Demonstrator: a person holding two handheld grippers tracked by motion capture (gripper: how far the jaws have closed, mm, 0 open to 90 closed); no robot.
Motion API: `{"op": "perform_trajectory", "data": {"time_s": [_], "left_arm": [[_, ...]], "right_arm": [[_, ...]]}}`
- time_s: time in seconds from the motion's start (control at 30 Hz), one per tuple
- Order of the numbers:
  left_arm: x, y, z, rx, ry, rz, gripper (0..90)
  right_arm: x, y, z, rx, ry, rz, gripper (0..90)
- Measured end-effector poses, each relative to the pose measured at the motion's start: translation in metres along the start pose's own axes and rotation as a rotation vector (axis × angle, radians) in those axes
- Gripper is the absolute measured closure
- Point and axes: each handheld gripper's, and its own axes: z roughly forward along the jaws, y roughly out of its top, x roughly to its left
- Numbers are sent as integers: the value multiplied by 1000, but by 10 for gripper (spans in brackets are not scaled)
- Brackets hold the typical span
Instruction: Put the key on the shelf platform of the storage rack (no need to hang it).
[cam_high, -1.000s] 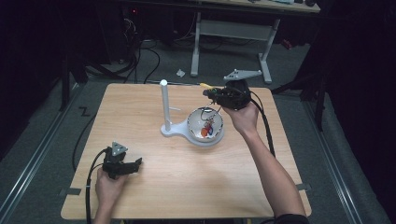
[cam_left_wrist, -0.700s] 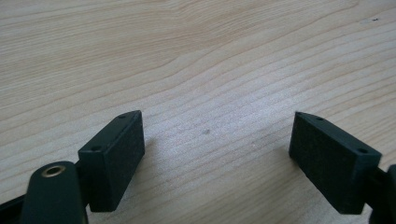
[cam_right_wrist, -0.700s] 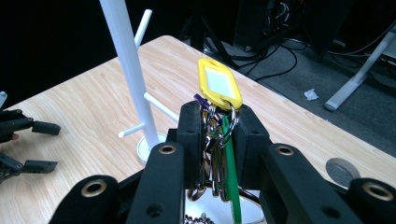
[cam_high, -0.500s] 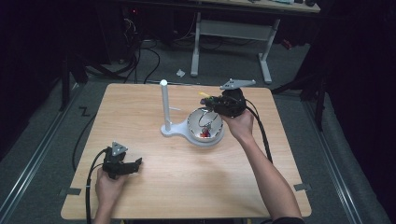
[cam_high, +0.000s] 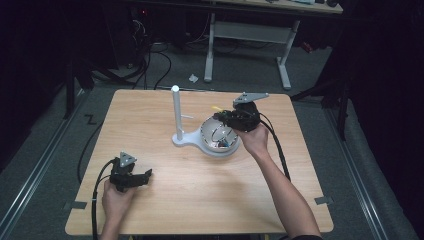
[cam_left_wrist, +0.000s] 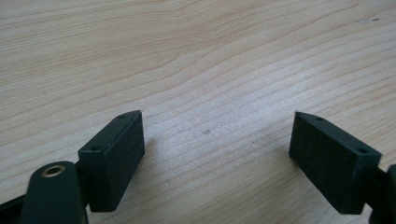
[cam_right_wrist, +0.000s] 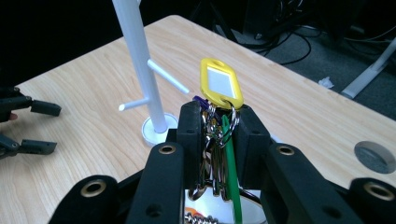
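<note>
1. Right gripper view: bunch of keys (cam_right_wrist: 215, 154) with yellow tag (cam_right_wrist: 221, 84) clamped between the black jaws of right gripper (cam_right_wrist: 217, 140), tag sticking up above the tips.
2. High view: right gripper (cam_high: 226, 119) over the white bowl (cam_high: 207, 143), keys held above it, near the white peg stand (cam_high: 176, 112).
3. Left gripper (cam_high: 146, 176) resting near the front left of the wooden table (cam_high: 300, 165), well apart from the bowl.
4. Left gripper view: jaws spread wide, bare wood between them.

right gripper (cam_high: 223, 117) over bowl (cam_high: 206, 131) (white), table (cam_high: 200, 195)
</note>
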Motion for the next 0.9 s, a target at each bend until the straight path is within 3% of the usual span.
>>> {"op": "perform_trajectory", "data": {"time_s": [0.67,0.9], "left_arm": [[0,0,0,2,-2,1,184],[0,0,0,0,0,1,184]], "right_arm": [[-1,-16,10,23,38,34,748],[-3,-28,14,75,25,17,748]]}}
